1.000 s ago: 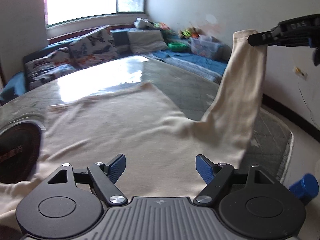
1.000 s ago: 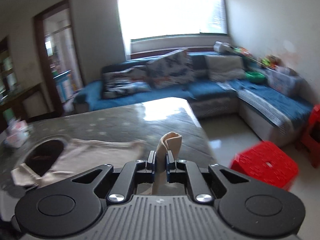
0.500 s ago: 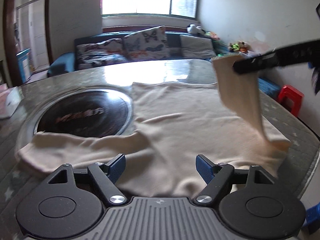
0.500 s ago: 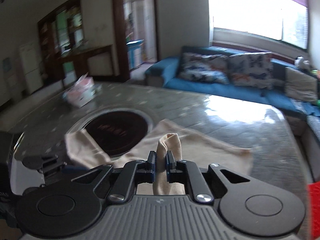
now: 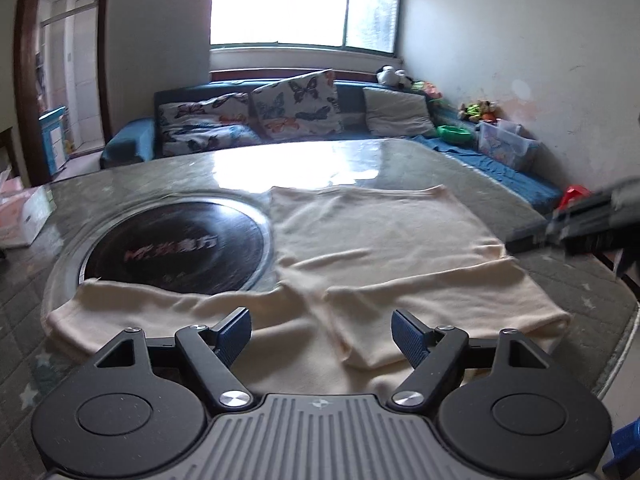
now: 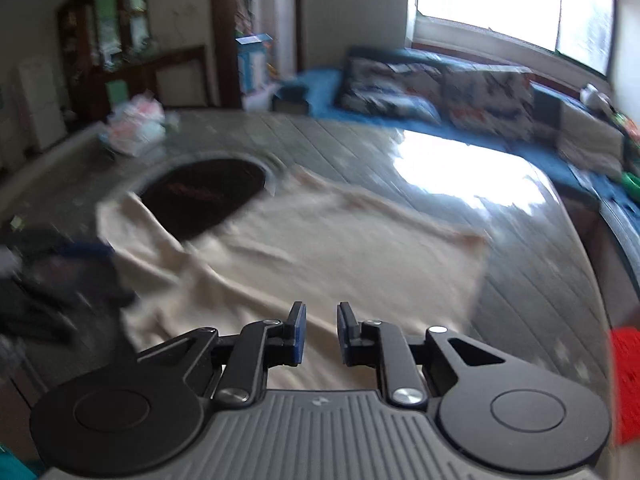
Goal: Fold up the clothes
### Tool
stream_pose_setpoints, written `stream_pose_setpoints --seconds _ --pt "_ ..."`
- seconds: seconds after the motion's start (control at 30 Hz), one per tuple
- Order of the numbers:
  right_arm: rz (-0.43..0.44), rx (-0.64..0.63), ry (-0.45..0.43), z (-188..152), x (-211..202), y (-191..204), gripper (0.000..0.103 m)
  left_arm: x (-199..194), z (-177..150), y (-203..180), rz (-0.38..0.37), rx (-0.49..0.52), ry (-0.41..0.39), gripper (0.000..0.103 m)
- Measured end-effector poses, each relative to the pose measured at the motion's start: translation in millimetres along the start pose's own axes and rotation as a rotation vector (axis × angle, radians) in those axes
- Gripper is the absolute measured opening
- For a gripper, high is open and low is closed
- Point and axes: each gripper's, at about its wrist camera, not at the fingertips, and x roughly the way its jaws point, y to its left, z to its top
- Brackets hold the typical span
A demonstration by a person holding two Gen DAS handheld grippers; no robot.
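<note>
Right hand-held gripper (image 6: 319, 330) has just been opening, nothing between its pads, sleeve (image 5: 432, 312) seemingly dropped across the cream sweater (image 5: 380, 232) as a fold; left hand-held gripper (image 5: 322, 330) hovers released.

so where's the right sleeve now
Left wrist view: the sleeve lies folded across the shirt's lower part, right of the black cooktop, just ahead of the open left gripper.

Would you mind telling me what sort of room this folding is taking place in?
Most likely a home living room: a blue sofa with butterfly cushions, a window, and a big table holding the cream garment.
</note>
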Motion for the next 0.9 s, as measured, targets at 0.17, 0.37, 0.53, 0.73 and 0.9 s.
stream_pose_setpoints --seconds 0.17,0.37,0.53,0.73,0.9 --pt "-0.027 0.041 0.064 -37.1 11.2 -20.0 0.016 16.2 3.5 -20.4 -0.042 0.032 0.012 0.078" --pt "-0.021 0.077 0.06 -50.9 7.7 -36.4 0.016 33.2 4.9 -30.9 -0.067 0.057 0.034 0.075" --pt "-0.014 0.063 -0.003 -30.2 13.8 -34.9 0.016 47.9 7.4 -32.5 -0.102 0.042 0.049 0.063" --pt "-0.011 0.068 0.006 -26.1 38.2 -38.4 0.016 64.5 5.3 -28.0 -0.115 0.013 0.078 0.056" --pt "-0.008 0.067 0.005 -27.3 38.5 -39.5 0.016 67.8 2.2 -15.0 -0.079 -0.016 0.091 0.054"
